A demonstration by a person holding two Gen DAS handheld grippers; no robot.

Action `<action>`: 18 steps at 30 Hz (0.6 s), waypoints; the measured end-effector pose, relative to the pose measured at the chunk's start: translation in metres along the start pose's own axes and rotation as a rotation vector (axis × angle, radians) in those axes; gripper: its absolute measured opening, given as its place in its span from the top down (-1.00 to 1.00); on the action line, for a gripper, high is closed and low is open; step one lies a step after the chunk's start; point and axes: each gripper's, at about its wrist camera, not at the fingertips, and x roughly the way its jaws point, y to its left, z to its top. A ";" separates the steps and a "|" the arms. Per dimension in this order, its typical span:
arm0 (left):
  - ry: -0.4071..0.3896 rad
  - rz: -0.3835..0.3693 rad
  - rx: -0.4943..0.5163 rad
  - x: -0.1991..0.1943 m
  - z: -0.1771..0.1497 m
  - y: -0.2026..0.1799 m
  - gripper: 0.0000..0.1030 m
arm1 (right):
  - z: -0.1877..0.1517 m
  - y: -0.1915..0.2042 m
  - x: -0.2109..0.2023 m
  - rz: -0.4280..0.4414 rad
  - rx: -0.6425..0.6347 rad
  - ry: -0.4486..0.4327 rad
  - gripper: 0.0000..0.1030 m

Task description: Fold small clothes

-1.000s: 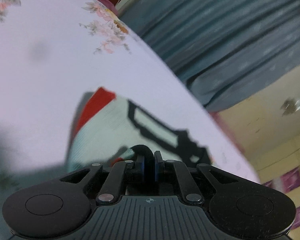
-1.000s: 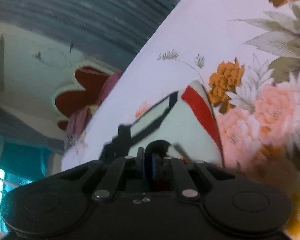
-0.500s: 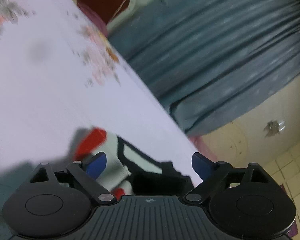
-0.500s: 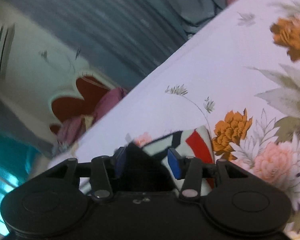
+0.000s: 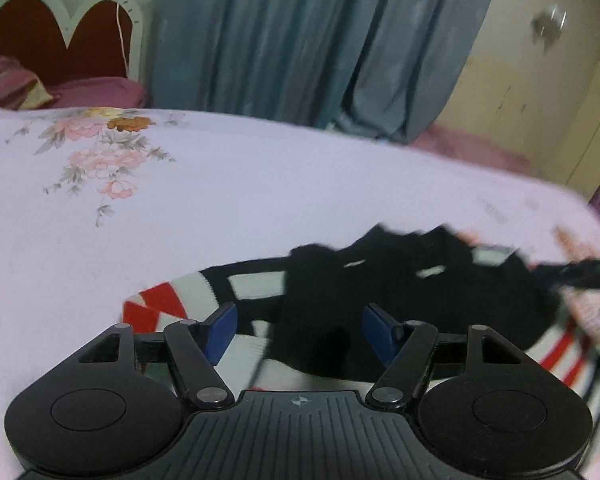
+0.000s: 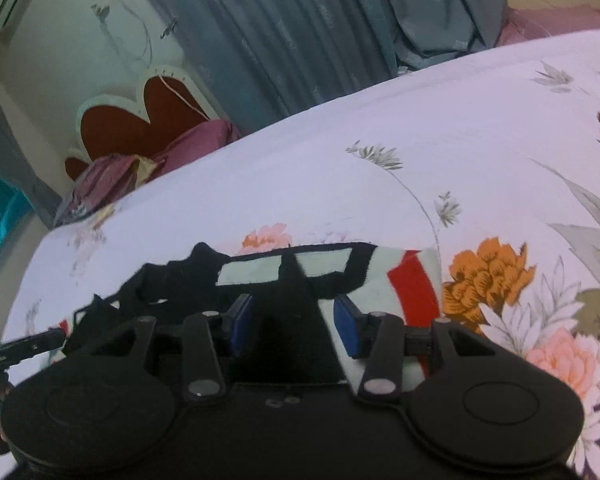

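Both the left gripper (image 5: 299, 332) and right gripper (image 6: 294, 326) have just released the garment (image 6: 328, 268); jaws spread, empty. The cloth lies at 12 o'clock on the bed (image 5: 260, 184); this fold looks complete.

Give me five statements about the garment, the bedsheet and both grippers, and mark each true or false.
1. The garment lies on a floral bedsheet. True.
2. The left gripper is clamped on the garment. False: its jaws stand apart, having just been closing a little, and its pads press on nothing.
3. The garment has black, white and red parts. True.
4. The right gripper is shut tight. False: its blue pads stand apart with cloth showing between them, not pinched.
5. The curtain behind the bed is bright yellow. False: it is grey-blue.
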 end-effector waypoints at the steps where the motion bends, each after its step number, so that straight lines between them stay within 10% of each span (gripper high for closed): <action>1: 0.016 0.007 0.004 0.006 0.001 -0.001 -0.34 | 0.001 0.002 0.003 -0.009 -0.019 0.005 0.16; 4: 0.051 0.050 0.045 0.020 0.000 -0.007 -0.03 | 0.000 0.016 0.008 -0.055 -0.133 0.025 0.52; 5: 0.045 0.081 0.088 0.020 0.000 -0.012 0.79 | 0.000 0.022 0.011 -0.093 -0.185 0.032 0.86; 6: 0.033 0.075 0.100 0.017 0.000 -0.013 0.94 | -0.001 0.028 0.011 -0.120 -0.233 0.035 0.90; 11: -0.158 0.198 0.046 -0.022 -0.011 -0.003 0.94 | 0.001 0.049 -0.020 -0.137 -0.345 -0.139 0.91; 18: -0.060 0.296 0.109 0.005 -0.017 -0.006 0.94 | -0.002 0.014 0.017 -0.249 -0.265 -0.046 0.90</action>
